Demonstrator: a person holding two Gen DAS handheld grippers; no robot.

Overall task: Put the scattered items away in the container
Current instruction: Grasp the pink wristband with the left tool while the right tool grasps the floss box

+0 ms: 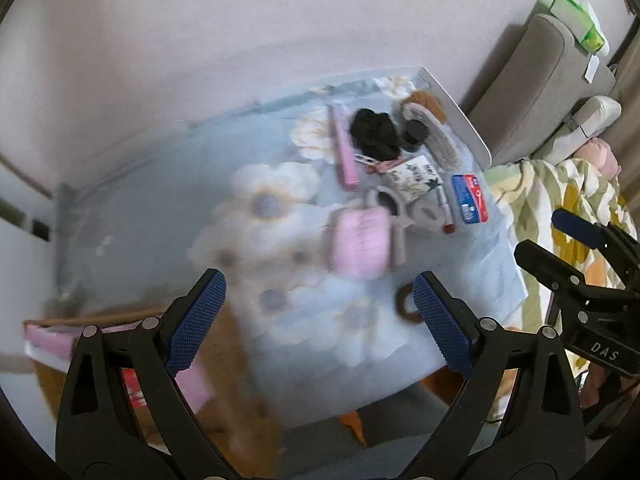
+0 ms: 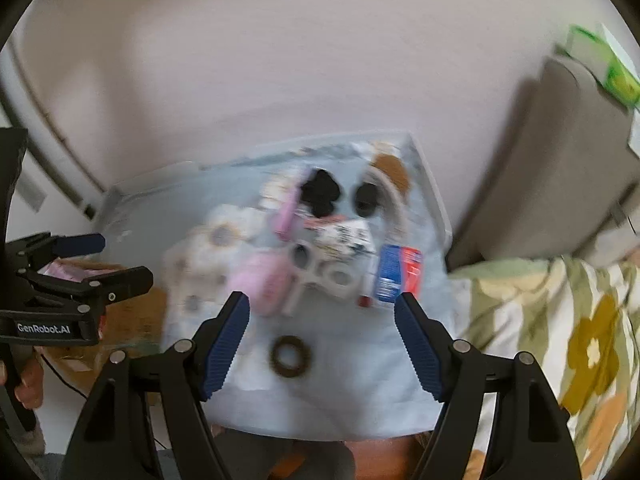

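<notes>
Scattered items lie on a table with a blue floral cloth [image 1: 140, 208]: a pink pouch [image 1: 360, 244] [image 2: 262, 282], a black scrunchie [image 1: 374, 132] [image 2: 320, 194], a long pink comb-like item [image 1: 344, 152], a blue-and-red packet [image 1: 469, 199] [image 2: 398, 276] and a brown ring hair tie [image 2: 291, 357] [image 1: 406, 304]. A cardboard box [image 1: 100, 320] [image 2: 132, 312] with pink things inside sits at the table's left end. My left gripper [image 1: 320, 320] [image 2: 126, 258] is open and empty near the box. My right gripper [image 2: 322, 336] [image 1: 538, 234] is open over the hair tie, holding nothing. Both views are blurred.
A white printed item [image 1: 412, 176] and white tape-like rolls [image 1: 424, 212] lie among the clutter. A grey padded chair [image 1: 532, 92] stands to the right, beside a floral blanket [image 2: 560, 340]. A hand [image 2: 28, 384] grips the left gripper's handle.
</notes>
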